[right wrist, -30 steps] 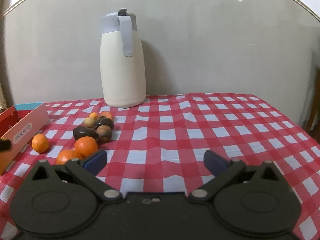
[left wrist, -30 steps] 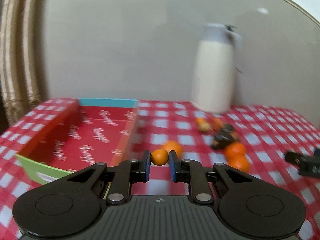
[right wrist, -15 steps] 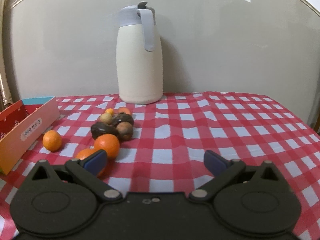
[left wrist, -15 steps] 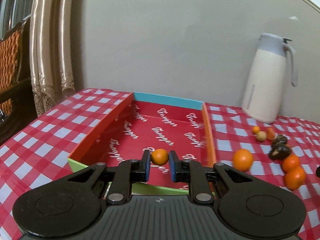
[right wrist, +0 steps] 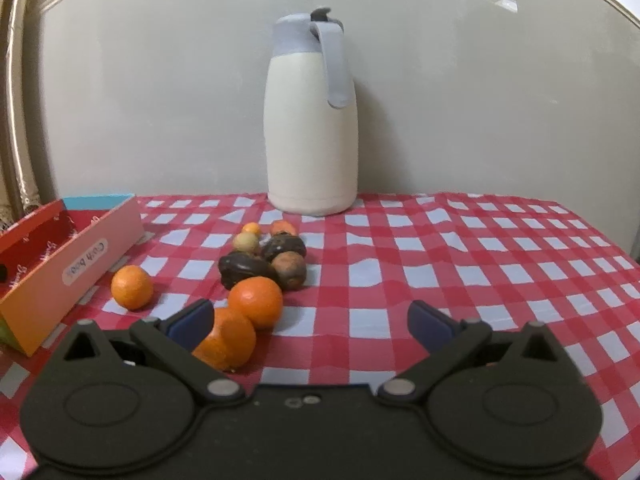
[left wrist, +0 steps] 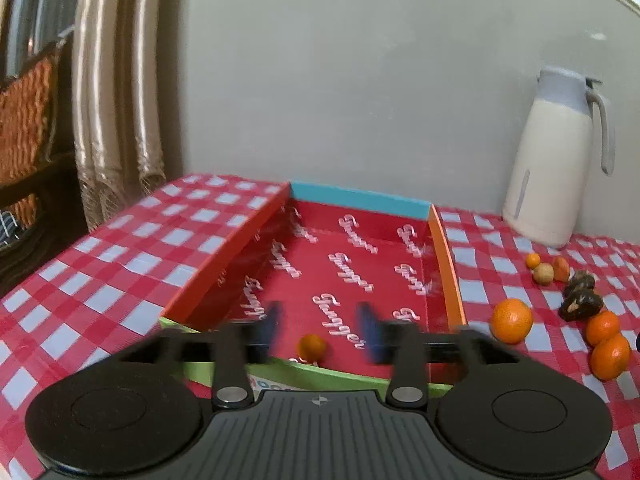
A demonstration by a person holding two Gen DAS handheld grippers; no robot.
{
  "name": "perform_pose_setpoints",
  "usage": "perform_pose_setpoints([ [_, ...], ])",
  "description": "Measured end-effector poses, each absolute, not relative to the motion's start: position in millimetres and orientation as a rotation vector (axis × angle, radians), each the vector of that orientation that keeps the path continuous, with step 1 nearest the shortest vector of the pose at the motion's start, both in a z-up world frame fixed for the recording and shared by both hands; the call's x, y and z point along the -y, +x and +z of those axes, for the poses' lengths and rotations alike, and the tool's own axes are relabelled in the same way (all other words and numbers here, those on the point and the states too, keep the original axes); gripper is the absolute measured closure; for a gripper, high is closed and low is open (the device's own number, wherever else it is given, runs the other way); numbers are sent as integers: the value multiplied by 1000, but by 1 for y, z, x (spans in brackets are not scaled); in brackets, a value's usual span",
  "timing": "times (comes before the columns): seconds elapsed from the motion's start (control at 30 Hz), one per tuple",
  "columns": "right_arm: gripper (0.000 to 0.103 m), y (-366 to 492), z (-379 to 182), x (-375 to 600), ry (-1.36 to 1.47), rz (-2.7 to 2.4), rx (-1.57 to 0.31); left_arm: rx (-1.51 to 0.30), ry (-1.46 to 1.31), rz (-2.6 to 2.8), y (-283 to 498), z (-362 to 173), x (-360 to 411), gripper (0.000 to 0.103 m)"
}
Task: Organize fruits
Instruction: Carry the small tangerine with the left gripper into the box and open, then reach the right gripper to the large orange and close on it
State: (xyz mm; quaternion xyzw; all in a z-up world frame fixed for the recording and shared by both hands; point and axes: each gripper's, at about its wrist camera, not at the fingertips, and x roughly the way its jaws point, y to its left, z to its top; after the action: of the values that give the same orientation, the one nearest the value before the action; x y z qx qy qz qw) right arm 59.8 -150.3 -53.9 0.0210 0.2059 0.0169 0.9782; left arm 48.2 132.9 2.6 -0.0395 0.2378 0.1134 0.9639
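My left gripper point(left wrist: 320, 330) is open over the near end of the red box point(left wrist: 448, 264); its fingers are motion-blurred. A small orange fruit point(left wrist: 312, 347) lies below and between them inside the box. My right gripper point(right wrist: 310, 322) is open and empty above the checked cloth. Its left finger stands just in front of two oranges point(right wrist: 256, 302). Behind them lies a pile of dark fruits point(right wrist: 244, 270) and small round ones point(right wrist: 247, 242). A lone orange point(right wrist: 132, 287) sits beside the box point(right wrist: 80, 264).
A cream thermos jug point(right wrist: 312, 152) stands at the back against the wall. The red-and-white checked tablecloth point(right wrist: 480, 264) covers the table. A curtain point(left wrist: 116, 92) and a chair point(left wrist: 24, 128) stand beyond the table's left edge.
The left gripper carried the small orange fruit over the box, opened, and the fruit dropped into the box. The right gripper has moved closer to the fruit pile.
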Motion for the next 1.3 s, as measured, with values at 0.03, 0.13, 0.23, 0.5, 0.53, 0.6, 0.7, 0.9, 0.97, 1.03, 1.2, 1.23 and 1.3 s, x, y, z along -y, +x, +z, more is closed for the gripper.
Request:
perform_pose_setpoints([
  [0.03,0,58,-53,151,48,45,-402,-454,-78,239,43,5,-132,11],
  [0.13,0,54,-51,153,62,56,-392,-384,-69,247,29,12,-127,3],
  [0.23,0,53,-50,155,76,69,-407,-402,-59,241,26,10,-122,3],
  [0.5,2,51,-52,145,17,98,-440,-403,-41,263,17,11,-121,0],
  [0.53,3,50,-53,144,18,103,-441,-411,-39,275,18,10,-122,0],
  [0.6,5,51,-53,140,14,113,-446,-424,-50,282,19,9,-127,0],
  [0.7,14,53,-55,134,9,123,-460,-429,-69,288,18,7,-134,0],
  [0.9,27,58,-56,118,-23,103,-454,-436,-55,303,15,5,-144,0],
  [0.97,38,62,-58,113,-28,103,-474,-437,-59,312,14,4,-149,0],
  [1.03,47,65,-60,109,-25,99,-486,-437,-66,319,13,4,-155,0],
  [1.2,46,69,-63,101,-28,82,-488,-438,-73,331,10,3,-166,0],
  [1.23,46,70,-63,100,-28,82,-493,-438,-74,332,10,3,-168,0],
  [1.3,46,72,-63,99,-24,80,-497,-437,-77,336,8,3,-171,0],
])
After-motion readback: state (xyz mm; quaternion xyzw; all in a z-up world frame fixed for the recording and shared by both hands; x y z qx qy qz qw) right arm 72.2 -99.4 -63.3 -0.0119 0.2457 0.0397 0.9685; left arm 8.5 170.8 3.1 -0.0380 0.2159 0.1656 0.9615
